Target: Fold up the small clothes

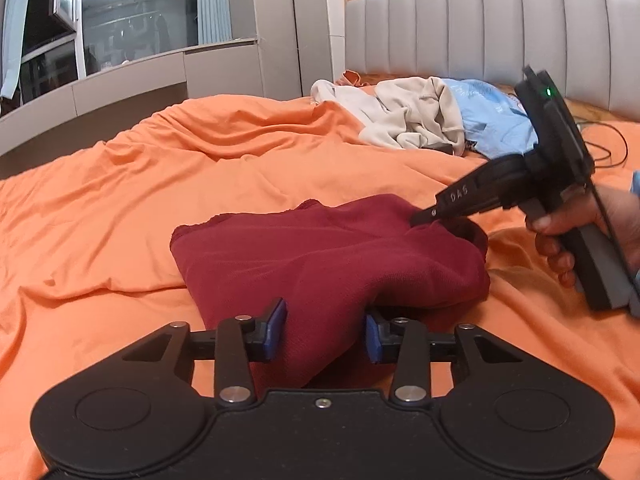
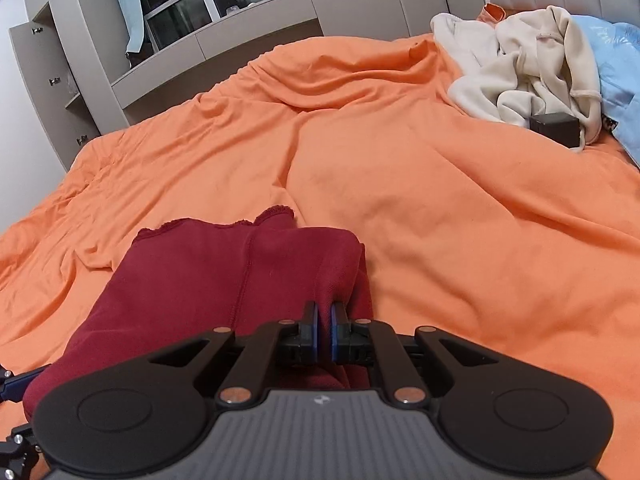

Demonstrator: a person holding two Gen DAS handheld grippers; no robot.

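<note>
Item: dark red garment (image 1: 320, 256), small, knit-textured, lying crumpled and partly doubled over on the orange bedsheet (image 1: 160, 184) near the foot of the view. A stitched seam runs lengthwise down it in the right wrist view; its far edge is raw and wavy.

Left gripper (image 1: 326, 334): jaws about half open, blue pads on either side of the garment's near corner, a thick bunch of red cloth filling the gap between them. The pads appear to press the fabric on both sides, though the right pad's contact is partly hidden under a fold.

Right gripper (image 2: 324, 334): jaws nearly closed, blue pads pinching a thin ridge of the garment's right edge. In the left wrist view the same tool comes in from the right, its tip set into the red cloth at the far right corner, held by a hand (image 1: 576, 240) around the grey handle; a green light shows on its body.

Surroundings: bedsheet rumpled, with long folds running toward the head of the bed. Cream garment (image 2: 528, 68) heaped well apart, near the padded grey headboard (image 1: 500, 28). Light blue garment (image 2: 616, 60) just beside the cream one, on its right. Small black box (image 2: 554, 128) touching the cream heap. Grey cabinets (image 2: 64, 60) and a window (image 1: 132, 4) beyond the bed.
</note>
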